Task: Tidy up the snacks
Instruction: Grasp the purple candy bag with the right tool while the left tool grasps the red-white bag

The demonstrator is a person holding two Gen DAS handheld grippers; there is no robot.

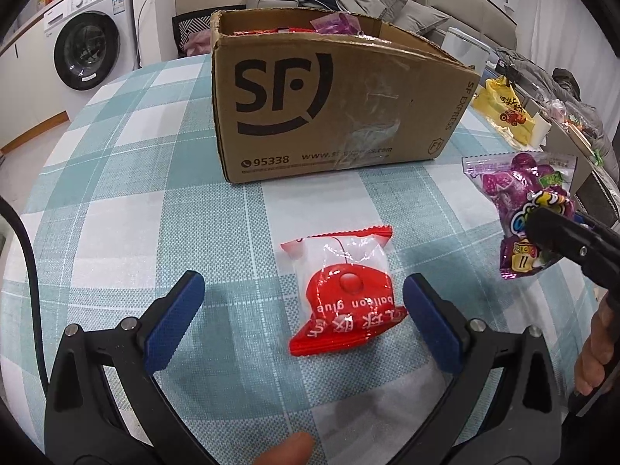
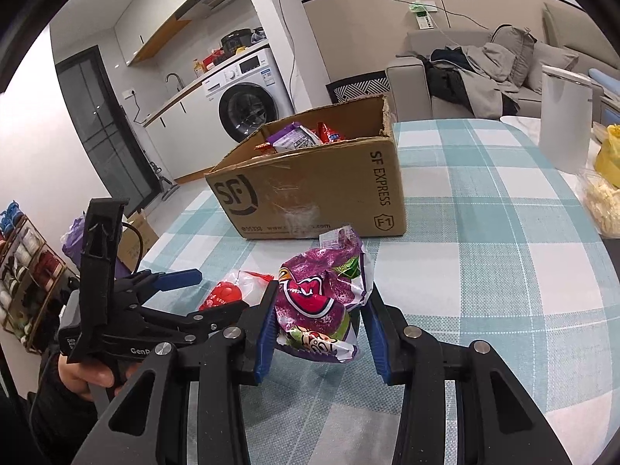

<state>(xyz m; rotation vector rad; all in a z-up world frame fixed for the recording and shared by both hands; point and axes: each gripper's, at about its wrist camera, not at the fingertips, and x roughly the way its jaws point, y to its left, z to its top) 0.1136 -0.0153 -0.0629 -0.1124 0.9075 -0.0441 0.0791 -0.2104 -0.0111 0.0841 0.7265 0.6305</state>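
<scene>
Crinkled purple foil snack bag [image 2: 323, 302], low centre of the right wrist view, pinched between the blue pads of the right gripper [image 2: 319, 323], lifted clear of the tablecloth. Same purple bag [image 1: 531, 213] at the right edge of the left wrist view, seen side-on with only one black finger across it. Red-and-clear plastic packet printed "balloon glue" [image 1: 345, 294], flat on the cloth, lower centre of the left wrist view, between the widely spread blue pads of the left gripper [image 1: 302, 310], neither pad touching it. In the right wrist view, only a red corner of that packet [image 2: 224, 294] peeking out at lower left behind the left gripper [image 2: 182, 279]. Brown cardboard box marked "SF" [image 1: 310, 108] in the upper centre, just beyond the packet; contents barely visible over its rim there, red and purple packets plainly inside in the right wrist view [image 2: 329, 193]. Teal-and-white checked tablecloth [image 1: 116, 193] beneath all. White front-loading washing machine [image 1: 89, 42] upper left; yellow plastic bag [image 1: 503, 112] at right.
</scene>
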